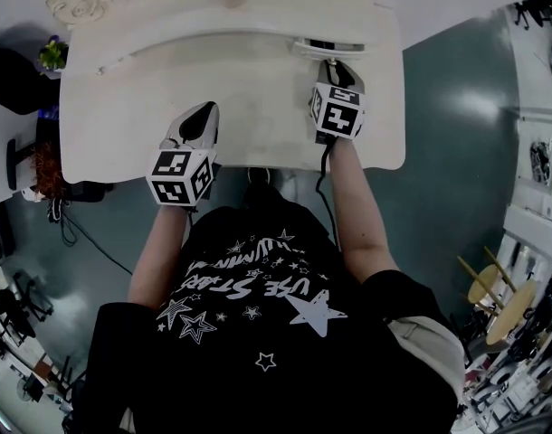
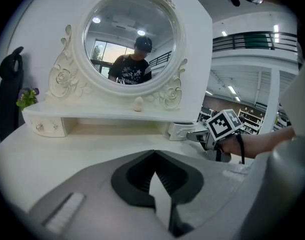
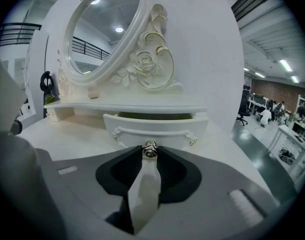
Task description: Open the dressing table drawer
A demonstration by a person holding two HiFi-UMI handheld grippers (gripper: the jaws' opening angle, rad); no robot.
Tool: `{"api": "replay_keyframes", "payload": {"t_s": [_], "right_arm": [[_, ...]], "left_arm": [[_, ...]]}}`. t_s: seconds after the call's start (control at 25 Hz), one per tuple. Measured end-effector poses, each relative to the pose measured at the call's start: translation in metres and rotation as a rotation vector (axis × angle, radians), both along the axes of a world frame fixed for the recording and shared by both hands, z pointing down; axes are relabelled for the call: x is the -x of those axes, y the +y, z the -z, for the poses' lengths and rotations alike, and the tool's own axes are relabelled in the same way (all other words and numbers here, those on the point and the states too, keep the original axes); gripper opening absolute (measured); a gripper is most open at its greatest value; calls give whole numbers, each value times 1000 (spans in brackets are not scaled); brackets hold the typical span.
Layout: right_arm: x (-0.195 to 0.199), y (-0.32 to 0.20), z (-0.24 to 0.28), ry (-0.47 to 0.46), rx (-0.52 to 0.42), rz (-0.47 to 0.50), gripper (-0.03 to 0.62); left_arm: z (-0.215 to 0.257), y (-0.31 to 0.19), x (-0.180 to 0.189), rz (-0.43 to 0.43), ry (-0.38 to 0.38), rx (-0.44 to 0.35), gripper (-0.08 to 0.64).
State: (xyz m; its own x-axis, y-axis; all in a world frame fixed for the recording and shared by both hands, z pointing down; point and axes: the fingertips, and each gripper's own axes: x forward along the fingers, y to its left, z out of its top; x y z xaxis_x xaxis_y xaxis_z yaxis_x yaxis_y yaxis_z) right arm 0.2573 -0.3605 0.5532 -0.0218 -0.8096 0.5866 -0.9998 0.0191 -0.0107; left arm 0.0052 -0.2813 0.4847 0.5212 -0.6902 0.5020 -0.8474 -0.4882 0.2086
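The white dressing table [image 1: 249, 98] has a small right-hand drawer [image 3: 157, 129] under its shelf, pulled partly out, with a dark gap above its front. My right gripper [image 3: 150, 150] is shut on the drawer's small metal rose knob [image 3: 150, 148]. In the head view the right gripper [image 1: 335, 64] reaches to the drawer [image 1: 326, 47] at the table's back right. The left gripper view shows the same drawer [image 2: 181, 130] with the right gripper [image 2: 200, 136] at it. My left gripper [image 1: 204, 111] hovers over the tabletop's front left, its tips [image 2: 153, 153] together and holding nothing.
A round mirror [image 2: 127, 36] in a carved frame stands behind the shelf. A second small drawer [image 2: 45, 127] sits at the shelf's left end, with a small plant [image 2: 26, 98] beside it. A dark chair back [image 2: 10, 99] stands left of the table.
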Motion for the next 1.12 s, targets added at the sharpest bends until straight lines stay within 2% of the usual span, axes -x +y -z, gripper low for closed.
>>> {"api": "replay_keyframes", "payload": {"t_s": [1.12], "right_arm": [[6, 38, -2, -6, 19, -26, 123]], "left_arm": [[-1, 19, -1, -36, 20, 3, 2]]}}
